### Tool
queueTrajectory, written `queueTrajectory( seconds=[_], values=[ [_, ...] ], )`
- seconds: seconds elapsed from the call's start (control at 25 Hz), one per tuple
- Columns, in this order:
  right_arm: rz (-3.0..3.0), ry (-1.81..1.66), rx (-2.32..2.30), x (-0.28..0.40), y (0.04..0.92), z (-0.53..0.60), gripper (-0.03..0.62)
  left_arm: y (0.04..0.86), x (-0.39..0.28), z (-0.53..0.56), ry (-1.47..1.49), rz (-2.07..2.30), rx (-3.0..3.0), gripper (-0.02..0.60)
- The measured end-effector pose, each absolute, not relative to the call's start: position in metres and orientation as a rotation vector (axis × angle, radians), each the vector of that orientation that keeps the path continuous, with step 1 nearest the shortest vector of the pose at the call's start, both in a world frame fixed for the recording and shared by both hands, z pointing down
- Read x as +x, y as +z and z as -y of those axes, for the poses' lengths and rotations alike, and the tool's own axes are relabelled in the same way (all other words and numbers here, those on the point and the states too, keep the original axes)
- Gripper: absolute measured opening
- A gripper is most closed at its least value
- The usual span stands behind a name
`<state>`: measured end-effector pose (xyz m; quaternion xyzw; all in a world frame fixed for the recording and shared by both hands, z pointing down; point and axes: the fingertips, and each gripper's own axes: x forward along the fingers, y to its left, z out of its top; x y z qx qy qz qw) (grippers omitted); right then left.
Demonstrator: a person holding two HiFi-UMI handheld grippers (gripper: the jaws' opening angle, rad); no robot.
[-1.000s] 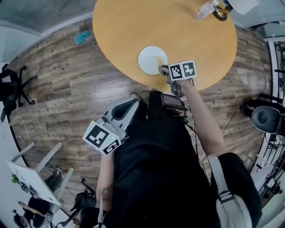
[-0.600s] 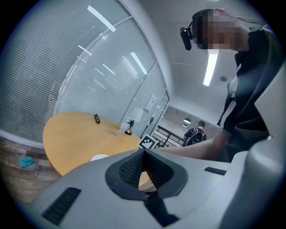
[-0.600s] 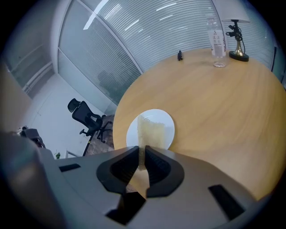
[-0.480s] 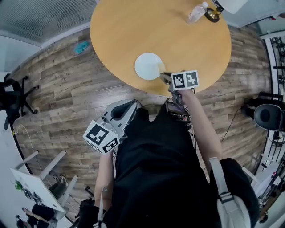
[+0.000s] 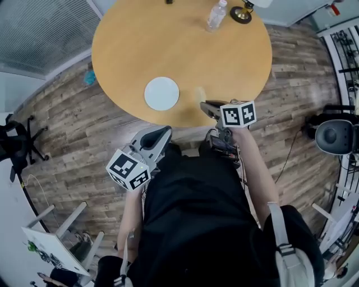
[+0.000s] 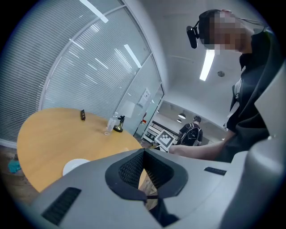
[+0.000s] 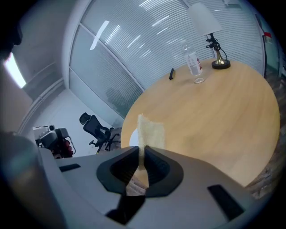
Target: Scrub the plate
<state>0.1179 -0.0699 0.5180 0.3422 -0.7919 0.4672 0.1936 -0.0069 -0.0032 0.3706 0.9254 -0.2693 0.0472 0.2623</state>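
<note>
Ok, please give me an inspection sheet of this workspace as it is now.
Surface: round wooden table.
Job's things: white plate near the table's front edge; pale scrub pad held to its right, apart from it.
Clutter: water bottle, lamp base, small dark object at the far side.
Grippers: left gripper shut, empty, off the table; right gripper shut on the scrub pad.
Cables: thin cable, right of the person.
Surroundings: wood floor, office chair.

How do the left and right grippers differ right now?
The left gripper is shut on nothing; the right gripper is shut on a thin yellow sponge. The left gripper sits short of the table, over the floor; the right gripper reaches over the table's edge. Both have jaws together.
</note>
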Motion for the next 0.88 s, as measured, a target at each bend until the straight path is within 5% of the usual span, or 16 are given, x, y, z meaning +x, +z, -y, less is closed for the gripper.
queueTrajectory(
  seconds=[0.88],
  values=[
    [2.701,0.929,1.004,0.341,0.367,0.001,0.04,0.341,0.236,-0.009,0.176,0.52,2.614,0.011]
  ],
)
